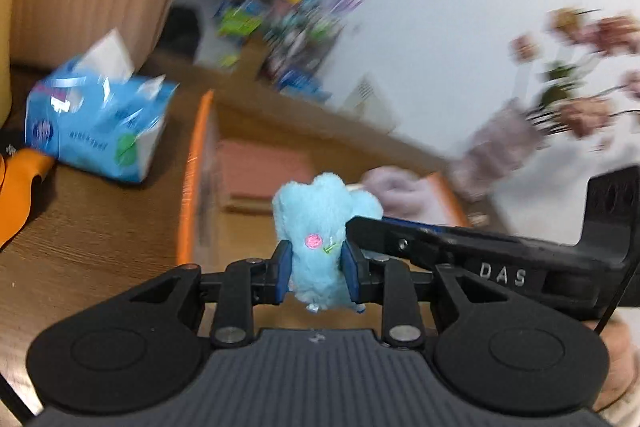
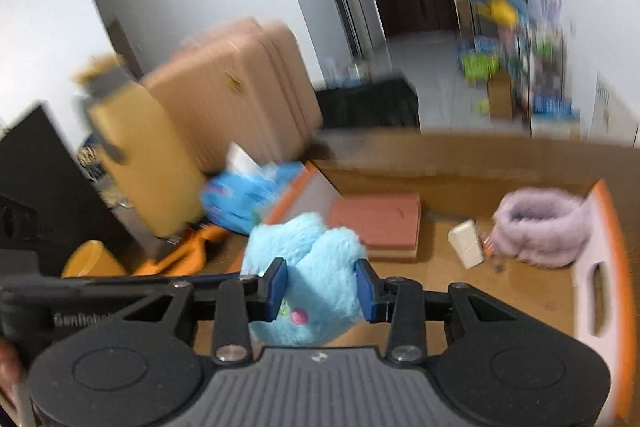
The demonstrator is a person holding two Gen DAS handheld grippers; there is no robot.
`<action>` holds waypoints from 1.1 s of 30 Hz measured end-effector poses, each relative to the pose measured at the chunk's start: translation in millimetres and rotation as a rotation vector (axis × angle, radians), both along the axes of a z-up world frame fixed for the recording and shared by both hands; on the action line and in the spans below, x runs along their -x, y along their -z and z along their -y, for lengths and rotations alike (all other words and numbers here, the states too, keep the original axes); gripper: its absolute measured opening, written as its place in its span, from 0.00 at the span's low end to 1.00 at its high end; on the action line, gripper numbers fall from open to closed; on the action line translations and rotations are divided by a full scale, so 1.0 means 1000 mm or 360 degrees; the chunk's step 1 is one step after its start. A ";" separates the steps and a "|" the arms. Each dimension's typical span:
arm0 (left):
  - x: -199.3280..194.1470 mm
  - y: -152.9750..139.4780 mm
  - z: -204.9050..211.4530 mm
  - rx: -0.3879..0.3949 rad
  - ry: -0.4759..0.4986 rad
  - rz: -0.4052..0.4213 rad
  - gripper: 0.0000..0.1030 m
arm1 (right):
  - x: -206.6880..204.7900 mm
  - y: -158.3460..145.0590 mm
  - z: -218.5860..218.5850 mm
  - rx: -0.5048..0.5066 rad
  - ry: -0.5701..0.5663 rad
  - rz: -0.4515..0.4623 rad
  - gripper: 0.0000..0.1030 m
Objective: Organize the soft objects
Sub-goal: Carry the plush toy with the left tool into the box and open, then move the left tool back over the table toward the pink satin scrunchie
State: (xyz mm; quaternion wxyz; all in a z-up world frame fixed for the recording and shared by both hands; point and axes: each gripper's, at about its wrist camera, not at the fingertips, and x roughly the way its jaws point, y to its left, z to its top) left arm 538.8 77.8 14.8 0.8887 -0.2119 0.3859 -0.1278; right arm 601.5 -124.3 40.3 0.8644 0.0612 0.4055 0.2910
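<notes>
A light blue plush toy [image 1: 318, 227] with a pink embroidered spot is held by both grippers at once. My left gripper [image 1: 316, 267] is shut on its lower part. My right gripper [image 2: 322, 289] is shut on the same plush [image 2: 308, 259]; its finger [image 1: 400, 235] reaches in from the right in the left wrist view. The toy hangs above an orange-rimmed box [image 1: 192, 167] on a wooden table. Inside the box lie a folded pink cloth [image 2: 378, 219] and a fluffy lilac item [image 2: 540, 227].
A blue tissue pack [image 1: 96, 123] lies left of the box. A vase of pink flowers [image 1: 572, 99] stands at the right. A small white block [image 2: 466, 243] lies in the box. A tan suitcase [image 2: 232, 91] and yellow bottle [image 2: 140, 151] stand behind.
</notes>
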 end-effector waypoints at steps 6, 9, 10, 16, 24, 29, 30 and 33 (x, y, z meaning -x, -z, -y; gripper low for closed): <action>-0.030 0.019 0.000 -0.0195 0.0027 0.0021 0.18 | -0.044 0.051 -0.028 0.0049 -0.0028 -0.0242 0.24; -0.030 0.018 0.004 -0.0287 0.0039 0.0069 0.21 | -0.046 0.048 -0.031 0.0081 -0.0050 -0.0188 0.25; -0.030 0.018 0.003 -0.0308 0.0041 0.0081 0.21 | -0.045 0.046 -0.029 0.0078 -0.0056 -0.0180 0.25; -0.005 -0.010 0.001 -0.0330 0.0035 0.0157 0.26 | -0.021 0.008 0.008 0.0084 -0.0014 -0.0021 0.34; 0.075 -0.071 0.006 -0.0484 -0.0022 0.0342 0.72 | 0.068 -0.069 0.092 0.0182 0.0143 0.0271 0.45; 0.130 -0.098 0.010 -0.0615 -0.0094 0.0475 0.82 | 0.133 -0.094 0.131 0.0260 0.0220 0.0458 0.64; 0.140 -0.102 0.011 -0.0618 -0.0096 0.0498 0.85 | 0.144 -0.097 0.136 0.0260 0.0236 0.0491 0.70; 0.167 -0.113 0.016 -0.0619 -0.0104 0.0554 0.86 | 0.171 -0.104 0.146 0.0245 0.0262 0.0555 0.74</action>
